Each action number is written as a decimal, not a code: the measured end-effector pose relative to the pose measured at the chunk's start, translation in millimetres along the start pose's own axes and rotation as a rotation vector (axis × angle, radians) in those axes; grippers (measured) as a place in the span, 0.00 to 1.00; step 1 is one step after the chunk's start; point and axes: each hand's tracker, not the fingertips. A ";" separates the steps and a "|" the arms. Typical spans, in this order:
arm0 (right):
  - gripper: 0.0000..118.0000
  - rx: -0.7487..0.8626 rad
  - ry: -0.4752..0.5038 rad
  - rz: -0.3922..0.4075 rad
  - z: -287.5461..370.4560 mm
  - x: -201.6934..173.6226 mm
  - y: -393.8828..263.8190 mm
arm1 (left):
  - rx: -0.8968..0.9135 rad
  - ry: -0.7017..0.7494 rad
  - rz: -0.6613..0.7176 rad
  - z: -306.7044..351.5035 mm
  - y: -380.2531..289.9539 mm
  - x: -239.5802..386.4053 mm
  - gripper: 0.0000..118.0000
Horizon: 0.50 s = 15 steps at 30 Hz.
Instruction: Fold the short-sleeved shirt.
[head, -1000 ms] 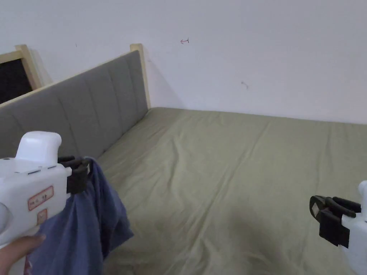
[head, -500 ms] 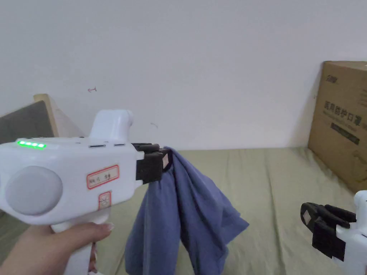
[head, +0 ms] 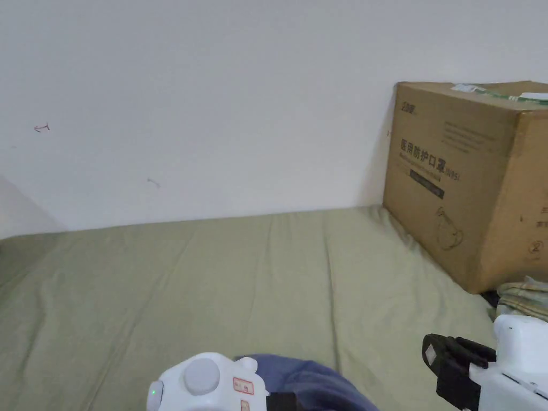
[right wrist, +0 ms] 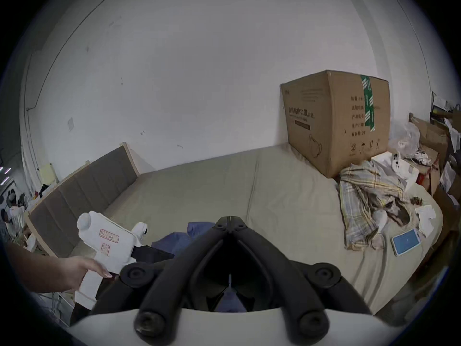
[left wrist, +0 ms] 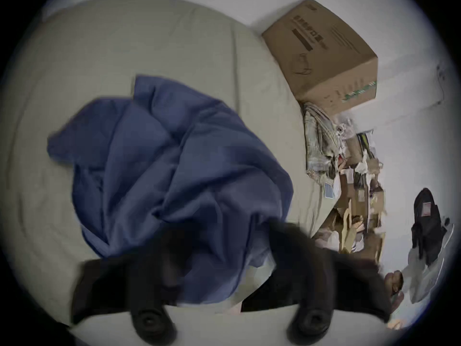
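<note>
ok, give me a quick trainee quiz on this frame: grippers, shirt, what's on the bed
1. True or false: the right gripper has its jaws shut.
2. What lies on the bed next to the cardboard box? A) a pillow B) a plaid cloth C) a folded towel
3. Is the blue shirt spread flat on the green sheet yet?

Key: 1 true, the tips meet. 2 B. 3 no, it lies bunched in a heap.

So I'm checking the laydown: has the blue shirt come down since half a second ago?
Yes. The blue shirt hung above the green sheet earlier; now it lies bunched on it.
</note>
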 end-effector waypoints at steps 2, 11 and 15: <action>0.00 -0.016 0.002 0.003 -4.8 0.4 -3.5 | 0.021 -0.026 0.004 9.8 -3.7 -4.5 0.84; 0.00 -0.021 0.013 0.020 -14.8 -8.4 -9.7 | 0.585 0.112 -0.313 166.4 -36.3 13.1 0.77; 0.00 -0.017 0.012 0.028 -19.7 -10.9 -11.9 | 0.707 0.175 -0.289 207.2 -74.8 -7.6 0.00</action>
